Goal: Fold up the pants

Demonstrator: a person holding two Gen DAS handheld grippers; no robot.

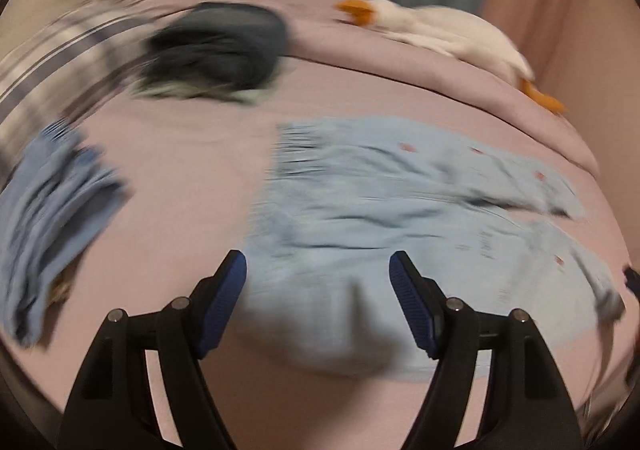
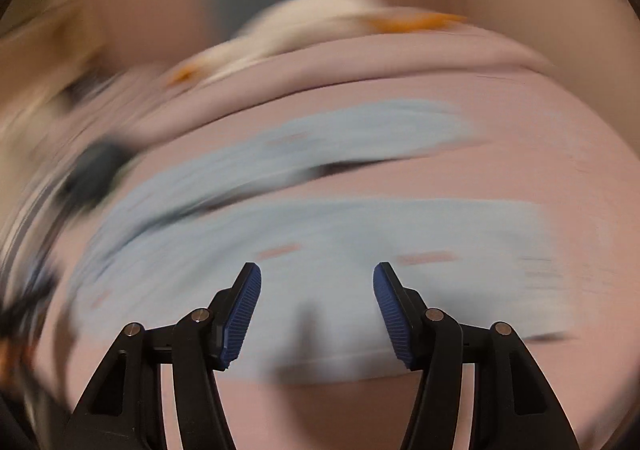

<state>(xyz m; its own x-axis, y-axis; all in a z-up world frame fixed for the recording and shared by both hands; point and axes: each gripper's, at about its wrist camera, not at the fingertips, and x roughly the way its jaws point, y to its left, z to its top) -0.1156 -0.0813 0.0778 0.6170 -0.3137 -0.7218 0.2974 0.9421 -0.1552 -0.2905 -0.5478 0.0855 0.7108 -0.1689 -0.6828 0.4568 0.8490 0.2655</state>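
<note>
Light blue pants (image 1: 380,209) with small red marks lie spread on the pink bed sheet (image 1: 192,153), waistband to the left and legs running right. My left gripper (image 1: 318,270) is open and empty, held above the near edge of the pants by the waist. In the right wrist view the same pants (image 2: 320,242) lie with two legs apart. My right gripper (image 2: 317,282) is open and empty above the near leg. Both views are blurred by motion.
A folded blue garment (image 1: 52,226) lies at the left. A dark garment (image 1: 224,49) and a striped cloth (image 1: 60,49) lie behind it. A white goose plush toy (image 1: 440,29) rests on the rolled pink blanket (image 1: 400,65) at the back. Curtains hang behind the bed.
</note>
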